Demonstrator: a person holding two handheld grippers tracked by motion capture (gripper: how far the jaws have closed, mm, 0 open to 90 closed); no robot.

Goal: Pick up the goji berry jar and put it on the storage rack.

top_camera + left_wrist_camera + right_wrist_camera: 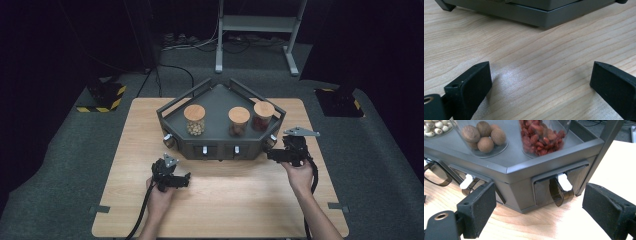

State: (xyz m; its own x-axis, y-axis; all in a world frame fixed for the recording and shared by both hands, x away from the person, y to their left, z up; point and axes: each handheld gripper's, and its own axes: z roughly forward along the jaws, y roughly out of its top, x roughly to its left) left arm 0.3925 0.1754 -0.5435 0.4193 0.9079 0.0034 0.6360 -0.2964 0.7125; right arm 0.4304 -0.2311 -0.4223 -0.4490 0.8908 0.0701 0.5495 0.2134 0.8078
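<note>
Drawer handle: the smoky translucent loop [561, 192] with a white tab [564, 182] above it hangs on the right angled face of the dark tray stand [220, 145], low on that face and just above the surface [225, 195].
Right tool: the right tool [539, 210] stands wide with nothing between its jaws, facing the handle from close by; in the high view it sits [280, 155] just off the stand's right front corner.
Left tool: the left tool [541, 82] is also wide and empty, low over bare wood near the stand's front edge, seen at [182, 180] in the high view.
Step in hand: by my judgement, lining the right tool up on that handle to pull the drawer.
How to do it well: centre the loop between the jaws, come in level and square to the angled face, close on the loop rather than the tab, then draw straight outward along the drawer's travel; a skewed pull could bind it or drag the stand.
Steadying: the left tool could brace the stand's front.
Handle direction: the loop juts out from its face toward the right tool, curling downward.
Long axis: the loop's strip runs roughly vertical from tab to bottom.
Jars: the jar of red berries [541, 137] and the jar of brown nuts [485, 137] stand upright on the tray above.
</note>
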